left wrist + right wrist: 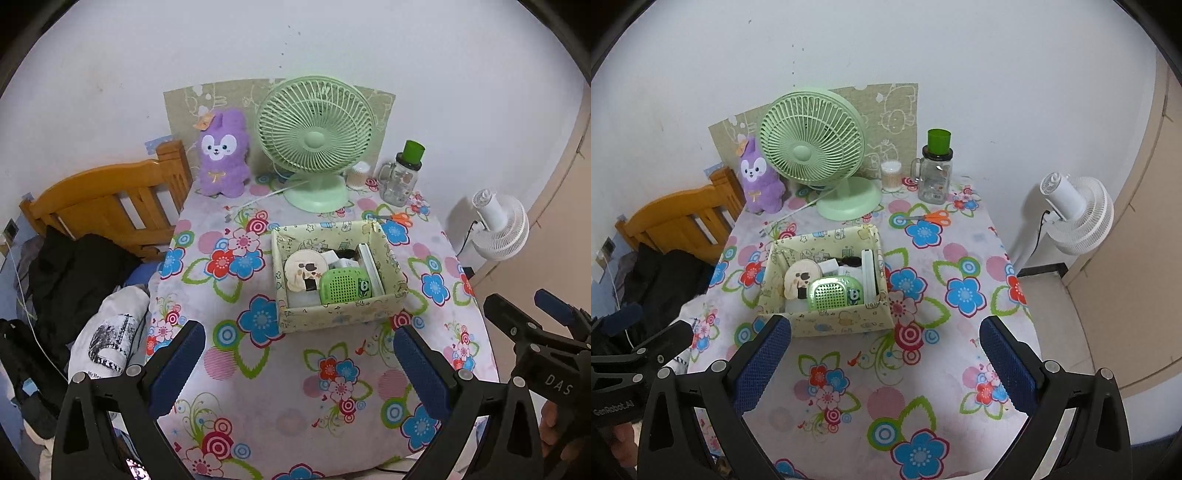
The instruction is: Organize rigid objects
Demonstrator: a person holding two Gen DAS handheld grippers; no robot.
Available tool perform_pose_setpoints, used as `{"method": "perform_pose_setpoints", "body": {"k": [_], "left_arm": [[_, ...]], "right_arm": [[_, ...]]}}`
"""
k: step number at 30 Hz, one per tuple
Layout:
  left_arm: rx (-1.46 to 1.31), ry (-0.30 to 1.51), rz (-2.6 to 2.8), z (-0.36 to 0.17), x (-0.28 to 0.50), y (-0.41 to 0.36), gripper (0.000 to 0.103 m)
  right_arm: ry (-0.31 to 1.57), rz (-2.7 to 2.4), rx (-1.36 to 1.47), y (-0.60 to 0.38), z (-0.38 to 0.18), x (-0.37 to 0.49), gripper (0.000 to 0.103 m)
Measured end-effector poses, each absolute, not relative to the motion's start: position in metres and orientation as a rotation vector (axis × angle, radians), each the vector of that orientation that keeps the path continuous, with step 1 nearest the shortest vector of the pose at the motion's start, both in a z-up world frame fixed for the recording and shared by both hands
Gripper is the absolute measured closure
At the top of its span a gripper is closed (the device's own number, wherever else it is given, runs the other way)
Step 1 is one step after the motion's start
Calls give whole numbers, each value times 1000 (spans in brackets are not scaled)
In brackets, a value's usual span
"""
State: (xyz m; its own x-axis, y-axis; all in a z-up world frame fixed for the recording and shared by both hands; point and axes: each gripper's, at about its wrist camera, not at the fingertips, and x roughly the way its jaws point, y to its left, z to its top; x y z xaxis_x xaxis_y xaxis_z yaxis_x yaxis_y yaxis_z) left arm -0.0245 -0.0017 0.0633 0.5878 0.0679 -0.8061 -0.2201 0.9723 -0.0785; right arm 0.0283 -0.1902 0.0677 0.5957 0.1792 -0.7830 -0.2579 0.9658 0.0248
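Note:
A pale patterned box sits mid-table. It holds a green speaker-like device, a round cream compact, a white flat case and small white and black items. Orange-handled scissors lie on the cloth behind the box. My left gripper is open and empty, held above the table's near part. My right gripper is open and empty, just right of it; it also shows in the left wrist view.
A green desk fan, purple plush rabbit, cotton swab jar and glass mug jar with green cap stand at the back. A wooden bed frame is left, a white standing fan right.

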Motion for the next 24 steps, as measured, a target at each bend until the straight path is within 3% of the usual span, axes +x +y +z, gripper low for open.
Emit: {"method": "perform_pose_setpoints", "body": {"k": [24], "left_arm": [[-199, 899, 150, 68, -29, -7, 0]], "right_arm": [[876, 279, -97, -188, 75, 23, 0]]}}
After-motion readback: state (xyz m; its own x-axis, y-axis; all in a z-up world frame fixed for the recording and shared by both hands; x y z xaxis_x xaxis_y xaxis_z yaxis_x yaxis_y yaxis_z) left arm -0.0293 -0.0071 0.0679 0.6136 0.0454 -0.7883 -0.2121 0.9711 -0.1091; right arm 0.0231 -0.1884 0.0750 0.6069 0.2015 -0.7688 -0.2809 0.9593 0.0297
